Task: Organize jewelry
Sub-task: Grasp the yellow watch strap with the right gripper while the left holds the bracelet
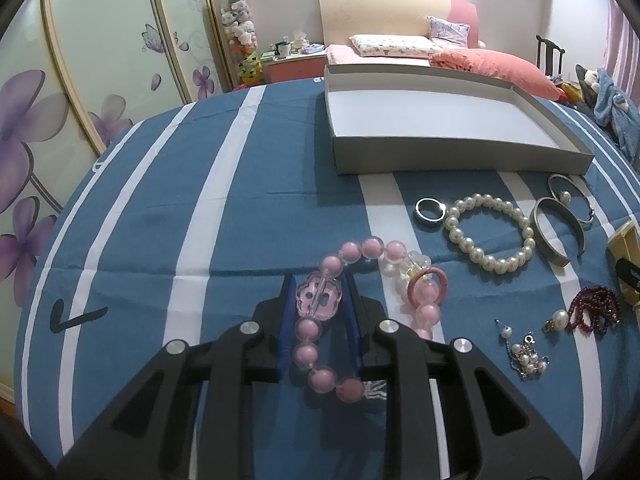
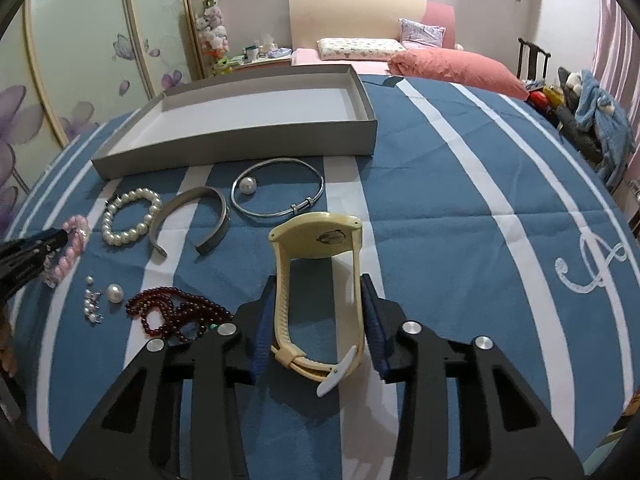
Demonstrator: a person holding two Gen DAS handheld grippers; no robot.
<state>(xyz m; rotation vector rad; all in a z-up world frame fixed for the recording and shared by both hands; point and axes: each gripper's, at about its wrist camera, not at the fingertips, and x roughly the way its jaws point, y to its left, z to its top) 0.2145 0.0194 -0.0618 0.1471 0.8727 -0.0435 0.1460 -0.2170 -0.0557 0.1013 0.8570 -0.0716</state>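
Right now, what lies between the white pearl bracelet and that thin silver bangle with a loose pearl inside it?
The wide grey open cuff lies between the pearl bracelet and the thin bangle, seen best from the right wrist view.

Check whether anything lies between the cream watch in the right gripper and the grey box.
Partly. The thin silver bangle with a loose pearl inside it lies on the cloth between the cream watch and the grey box; carried over them, nothing blocks. The box looks empty.
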